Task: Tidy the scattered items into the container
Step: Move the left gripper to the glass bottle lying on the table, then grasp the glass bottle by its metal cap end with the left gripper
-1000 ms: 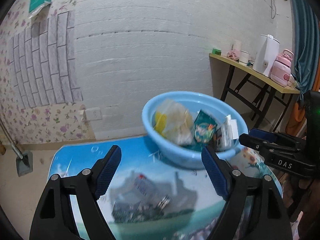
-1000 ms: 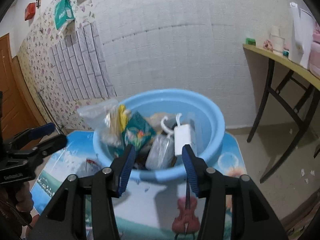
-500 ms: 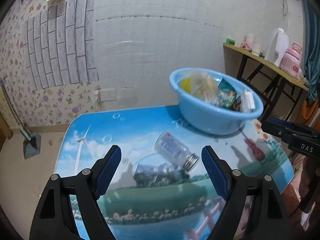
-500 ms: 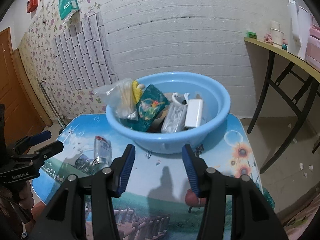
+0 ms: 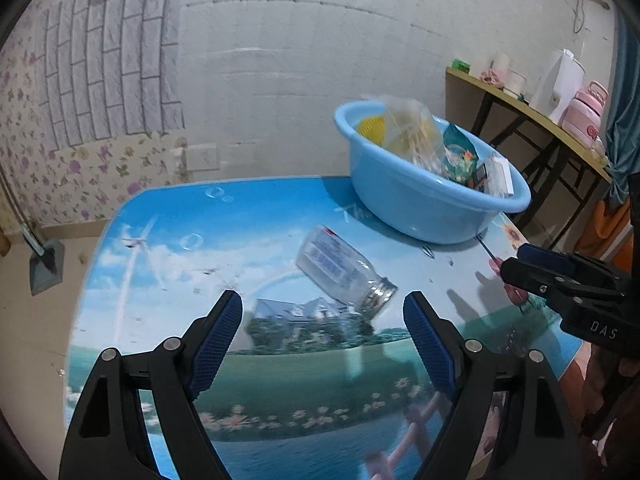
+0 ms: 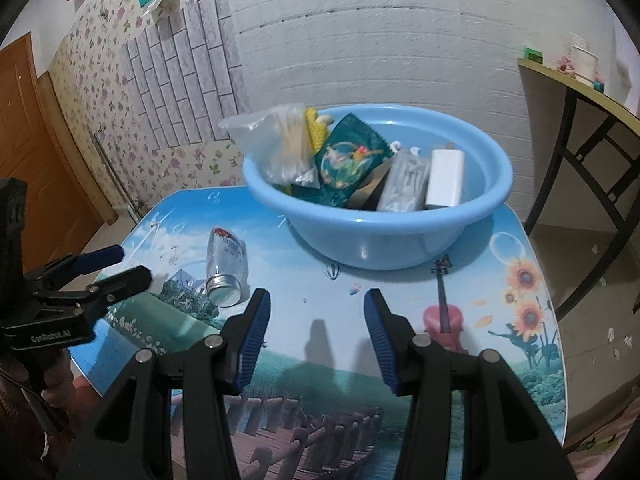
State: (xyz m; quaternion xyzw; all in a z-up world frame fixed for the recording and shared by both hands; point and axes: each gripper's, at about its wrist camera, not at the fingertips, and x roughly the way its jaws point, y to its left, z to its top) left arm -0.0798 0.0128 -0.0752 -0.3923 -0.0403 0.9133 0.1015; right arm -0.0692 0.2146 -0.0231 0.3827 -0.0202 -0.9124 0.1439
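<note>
A clear glass jar (image 5: 343,271) with a silver lid lies on its side on the picture-printed table, also seen in the right wrist view (image 6: 225,267). A light blue basin (image 5: 420,208) stands at the table's far side and holds a plastic bag, a green packet, a white box and other items; it shows in the right wrist view (image 6: 384,236) too. My left gripper (image 5: 322,324) is open and empty, just short of the jar. My right gripper (image 6: 316,326) is open and empty above the table, in front of the basin.
The table (image 6: 500,344) has its right edge beside open floor. A side table (image 5: 532,112) with a kettle and a pink jug stands at the right wall. A dustpan (image 5: 46,258) leans by the left wall.
Both grippers have drawn back from the basin toward the table's near side. The jar has come into full view in front of the left gripper.
</note>
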